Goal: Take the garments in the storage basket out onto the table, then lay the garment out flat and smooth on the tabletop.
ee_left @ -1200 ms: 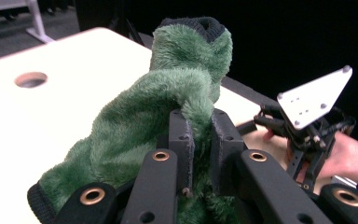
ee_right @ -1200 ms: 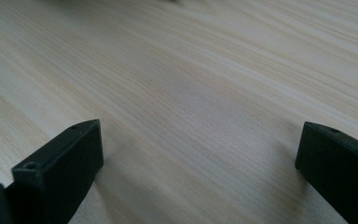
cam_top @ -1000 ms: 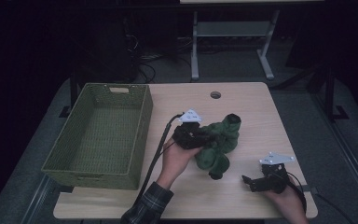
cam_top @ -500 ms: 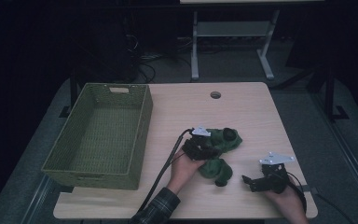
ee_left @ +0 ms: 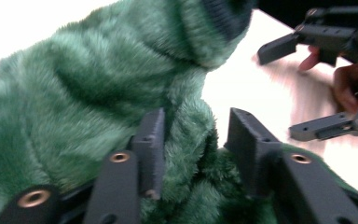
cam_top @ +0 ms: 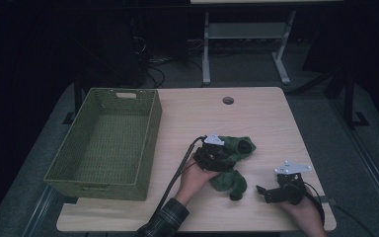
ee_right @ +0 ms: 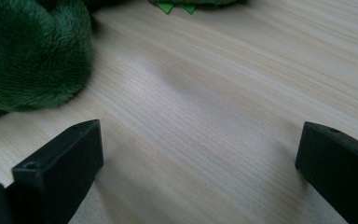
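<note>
A dark green plush toy (cam_top: pixel 238 148) lies on the wooden table (cam_top: pixel 256 118), right of centre. My left gripper (cam_top: pixel 219 157) rests on its left side. In the left gripper view the jaws (ee_left: pixel 193 128) have just been opening: a fold of the fur (ee_left: pixel 88 93) still sits between them, brushing the left pad (ee_left: pixel 154 135), with a gap at the right one. My right gripper (cam_top: pixel 263 190) stands near the front right edge, pointing left at the toy. Its jaws (ee_right: pixel 200 140) are wide open over bare wood, with the toy (ee_right: pixel 28 56) ahead of them to the left.
A green woven basket (cam_top: pixel 150 143) stands on the left half of the table, with nothing in it. A round cable hole (cam_top: pixel 228 100) sits near the far edge. The left gripper's cable (cam_top: pixel 177 175) trails back beside the forearm. Dark floor and a desk frame (cam_top: pixel 244 34) lie beyond.
The left hand has come down and toward the front edge with the toy, which now lies on the table. The left jaws have parted. The right gripper has stayed put.
</note>
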Demonstrator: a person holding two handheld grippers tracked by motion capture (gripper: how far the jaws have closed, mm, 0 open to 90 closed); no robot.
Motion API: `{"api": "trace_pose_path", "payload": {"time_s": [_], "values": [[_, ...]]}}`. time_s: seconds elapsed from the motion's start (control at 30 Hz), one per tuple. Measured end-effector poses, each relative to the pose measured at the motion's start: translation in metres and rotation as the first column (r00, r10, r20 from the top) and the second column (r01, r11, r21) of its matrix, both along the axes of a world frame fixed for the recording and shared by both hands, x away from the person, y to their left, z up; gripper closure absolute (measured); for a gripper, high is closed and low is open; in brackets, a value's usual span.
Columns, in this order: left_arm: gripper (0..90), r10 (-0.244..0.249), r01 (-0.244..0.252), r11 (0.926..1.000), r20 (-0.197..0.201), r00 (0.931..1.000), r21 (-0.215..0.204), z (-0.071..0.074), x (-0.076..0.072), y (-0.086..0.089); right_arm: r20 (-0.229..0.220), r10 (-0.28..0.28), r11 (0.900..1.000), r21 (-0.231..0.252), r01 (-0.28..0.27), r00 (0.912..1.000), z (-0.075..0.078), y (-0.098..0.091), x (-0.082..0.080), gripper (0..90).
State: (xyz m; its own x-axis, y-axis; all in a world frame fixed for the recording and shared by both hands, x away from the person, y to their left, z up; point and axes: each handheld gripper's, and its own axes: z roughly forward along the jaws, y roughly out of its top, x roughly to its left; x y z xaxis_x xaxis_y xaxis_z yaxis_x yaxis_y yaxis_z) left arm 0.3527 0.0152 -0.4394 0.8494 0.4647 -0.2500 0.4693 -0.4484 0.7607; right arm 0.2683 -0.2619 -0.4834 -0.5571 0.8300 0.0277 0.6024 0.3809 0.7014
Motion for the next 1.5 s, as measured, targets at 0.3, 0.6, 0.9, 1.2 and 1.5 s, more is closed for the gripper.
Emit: {"api": "trace_pose_path", "payload": {"time_s": [0.3,0.6,0.9,1.2,1.5], "values": [[43.1,-0.043,0.044,0.9985,0.029,0.9986,-0.031,0.015,-0.018,0.024,-0.003,-0.003,1.0,0.001,0.003,1.0,0.0,0.0,0.0,0.4],[49.8,-0.096,0.098,0.9943,0.056,0.9938,-0.042,0.019,-0.039,0.031,0.0,0.001,1.0,0.0,-0.001,1.0,0.0,0.0,0.0,0.4],[54.6,-0.136,0.137,0.9905,0.069,0.9884,-0.015,0.016,-0.058,0.02,0.016,-0.001,0.9999,0.015,0.0,0.9999,0.012,-0.002,-0.01,7.5],[56.3,-0.118,0.118,0.993,0.052,0.9916,0.01,-0.002,-0.053,0.017,0.038,0.136,0.9789,0.148,-0.141,0.9899,0.03,0.02,-0.029,23.8],[57.3,-0.121,0.116,0.9913,0.071,0.9902,0.062,-0.017,-0.049,0.012,0.039,0.284,0.9458,0.153,-0.286,0.9582,0.033,0.056,-0.044,37.5]]}}
